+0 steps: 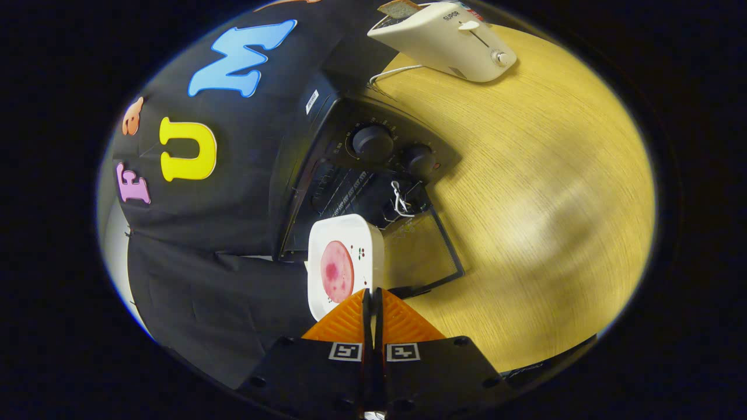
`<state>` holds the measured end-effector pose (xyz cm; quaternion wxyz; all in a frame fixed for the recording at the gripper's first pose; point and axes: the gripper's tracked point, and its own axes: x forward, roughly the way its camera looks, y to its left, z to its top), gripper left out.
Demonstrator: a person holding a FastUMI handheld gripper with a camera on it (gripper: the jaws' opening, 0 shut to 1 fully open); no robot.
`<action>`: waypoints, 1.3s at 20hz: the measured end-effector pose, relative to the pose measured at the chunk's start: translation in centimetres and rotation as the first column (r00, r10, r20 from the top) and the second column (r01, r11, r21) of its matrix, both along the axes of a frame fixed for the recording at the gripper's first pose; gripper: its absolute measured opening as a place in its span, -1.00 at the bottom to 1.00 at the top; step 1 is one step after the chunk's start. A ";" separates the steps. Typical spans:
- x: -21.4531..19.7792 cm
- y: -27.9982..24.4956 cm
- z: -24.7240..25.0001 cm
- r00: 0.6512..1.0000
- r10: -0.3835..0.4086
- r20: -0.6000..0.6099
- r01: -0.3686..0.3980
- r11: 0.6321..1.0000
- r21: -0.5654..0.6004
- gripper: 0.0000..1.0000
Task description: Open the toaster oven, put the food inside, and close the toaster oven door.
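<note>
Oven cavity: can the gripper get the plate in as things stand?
Probably yes. The oven door hangs open, the rack looks bare, and the plate with its pink slice, pinched at its near rim by the gripper, sits right at the opening. Nothing stands between.

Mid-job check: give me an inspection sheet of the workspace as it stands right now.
Surface: wooden table, bare beside the oven.
Job's things: black toaster oven with its door open and lying down; white plate carrying a pink round slice of food, held at the oven's mouth.
Clutter: white pop-up toaster with bread in its slot, beyond the oven.
Grippers: gripper, jaws closed on the plate's near rim.
Cables: white cord from the toaster.
Surroundings: black cloth wall behind the oven.
</note>
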<state>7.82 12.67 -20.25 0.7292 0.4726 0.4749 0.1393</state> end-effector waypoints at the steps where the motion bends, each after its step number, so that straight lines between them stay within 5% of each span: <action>1: 0.6 0.5 -0.3 1.000 -0.012 -0.001 0.012 1.000 0.006 -0.97; 13: 8.2 4.5 -3.7 0.972 -0.232 0.027 0.229 0.970 0.088 -0.97; 20: 12.6 4.0 -4.4 0.904 -0.423 0.064 0.417 0.904 0.089 -0.97; 26: 13.3 5.1 -5.0 0.897 -0.433 0.086 0.428 0.901 0.067 -0.95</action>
